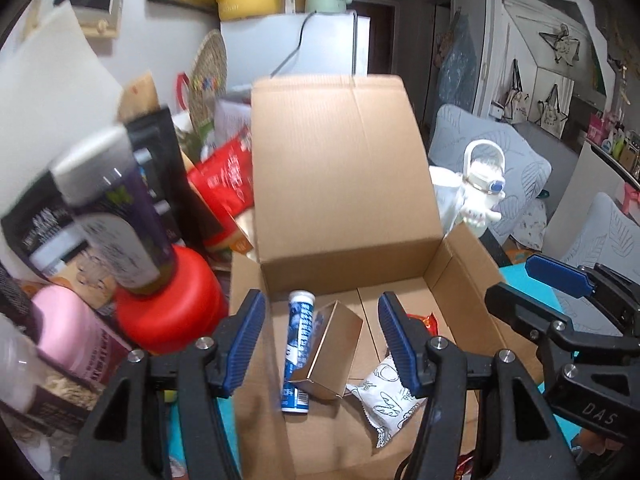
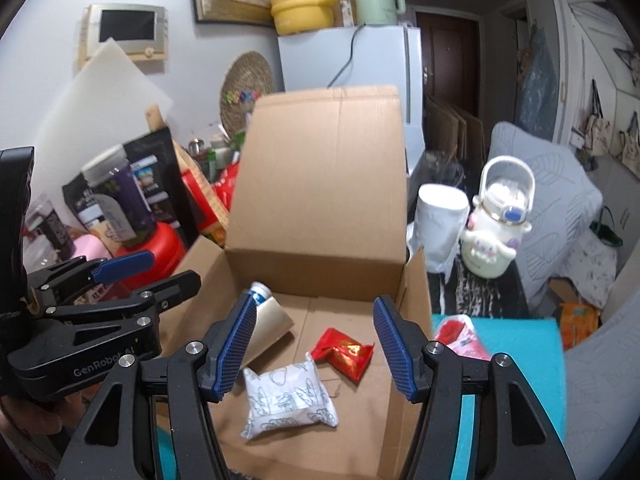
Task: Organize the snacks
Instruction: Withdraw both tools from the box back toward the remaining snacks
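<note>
An open cardboard box (image 1: 332,168) (image 2: 320,176) stands with its lid flap upright. On its floor lie a blue tube (image 1: 296,356) (image 2: 260,291), a small gold carton (image 1: 328,356) (image 2: 272,320), a white printed snack packet (image 1: 386,400) (image 2: 288,396) and a red foil packet (image 2: 344,354). My left gripper (image 1: 322,344) (image 2: 148,276) hangs above the tube and carton, open and holding nothing. My right gripper (image 2: 314,348) (image 1: 536,296) hovers over the white and red packets, open too, with nothing between its blue pads.
Left of the box is clutter: a purple bottle on a red tub (image 1: 168,308), dark bags and a red bag (image 1: 228,180). A white cartoon bottle (image 2: 496,220) stands to the right. On the teal table (image 2: 516,352) lies a red-pink packet (image 2: 460,336).
</note>
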`<action>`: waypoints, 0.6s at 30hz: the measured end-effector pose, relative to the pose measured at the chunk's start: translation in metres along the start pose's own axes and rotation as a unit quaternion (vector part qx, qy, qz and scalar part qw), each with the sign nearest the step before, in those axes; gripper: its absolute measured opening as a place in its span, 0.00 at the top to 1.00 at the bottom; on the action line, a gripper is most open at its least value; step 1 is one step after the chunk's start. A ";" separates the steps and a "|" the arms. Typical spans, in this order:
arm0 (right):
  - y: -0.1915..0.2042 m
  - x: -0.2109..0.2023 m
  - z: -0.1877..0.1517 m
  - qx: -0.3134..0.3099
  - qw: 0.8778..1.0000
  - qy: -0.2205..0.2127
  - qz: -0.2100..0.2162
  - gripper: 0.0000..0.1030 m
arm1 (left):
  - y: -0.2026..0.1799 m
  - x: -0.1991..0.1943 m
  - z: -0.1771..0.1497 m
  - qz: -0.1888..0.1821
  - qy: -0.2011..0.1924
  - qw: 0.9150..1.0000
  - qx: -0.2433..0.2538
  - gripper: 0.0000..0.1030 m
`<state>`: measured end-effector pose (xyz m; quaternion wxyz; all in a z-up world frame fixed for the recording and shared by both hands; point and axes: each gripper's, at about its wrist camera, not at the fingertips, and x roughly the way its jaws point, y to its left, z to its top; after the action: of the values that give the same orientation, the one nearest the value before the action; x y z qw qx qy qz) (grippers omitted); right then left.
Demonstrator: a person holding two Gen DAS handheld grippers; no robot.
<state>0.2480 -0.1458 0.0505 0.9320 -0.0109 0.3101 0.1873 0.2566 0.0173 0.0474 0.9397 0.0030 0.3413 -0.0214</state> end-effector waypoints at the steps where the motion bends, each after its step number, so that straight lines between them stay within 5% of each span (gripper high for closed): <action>1: 0.002 -0.006 0.001 -0.002 1.000 -0.005 0.000 0.41 | 0.000 -0.005 0.001 0.000 -0.004 1.000 0.001 0.43; 18: 0.028 -0.109 -0.019 -0.022 0.998 -0.063 -0.015 0.41 | -0.014 -0.106 -0.023 -0.021 -0.053 0.998 0.021 0.43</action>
<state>0.1471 -0.1593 0.1013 0.9519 -0.0239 0.2464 0.1807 0.1597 0.0077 0.0978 0.9555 0.0146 0.2907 -0.0485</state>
